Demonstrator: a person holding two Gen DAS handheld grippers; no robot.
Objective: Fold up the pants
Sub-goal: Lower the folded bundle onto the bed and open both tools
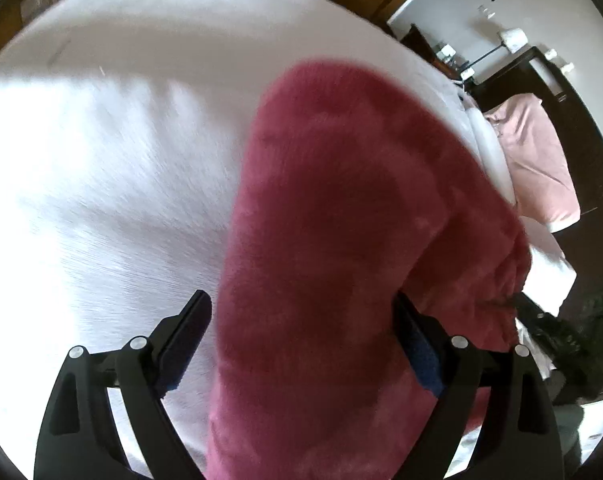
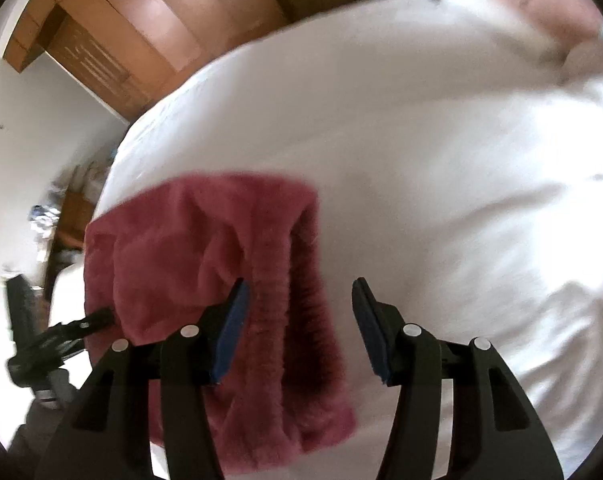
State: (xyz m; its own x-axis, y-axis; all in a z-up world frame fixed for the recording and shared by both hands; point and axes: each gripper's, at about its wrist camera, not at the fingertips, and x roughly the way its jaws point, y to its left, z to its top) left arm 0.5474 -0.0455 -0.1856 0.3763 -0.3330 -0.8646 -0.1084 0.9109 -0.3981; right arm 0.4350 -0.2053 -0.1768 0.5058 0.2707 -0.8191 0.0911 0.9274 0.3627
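The fuzzy dark-red pants point(image 1: 341, 220) lie on a white bed sheet point(image 1: 101, 160). In the left wrist view my left gripper point(image 1: 303, 304) is open, its jaws wide apart, with the pants' cloth running between the fingers. In the right wrist view the pants point(image 2: 205, 248) lie bunched at the bed's left edge. My right gripper point(image 2: 301, 292) is open above the pants' right-hand folded edge, holding nothing. The left gripper point(image 2: 97, 318) shows at the pants' left side in that view.
A pink cloth point(image 1: 537, 160) hangs at the bed's far right, over dark furniture point(image 1: 541, 68). A wooden wardrobe point(image 2: 133, 28) stands beyond the bed. The white sheet point(image 2: 461, 160) stretches to the right of the pants. Both views are motion-blurred.
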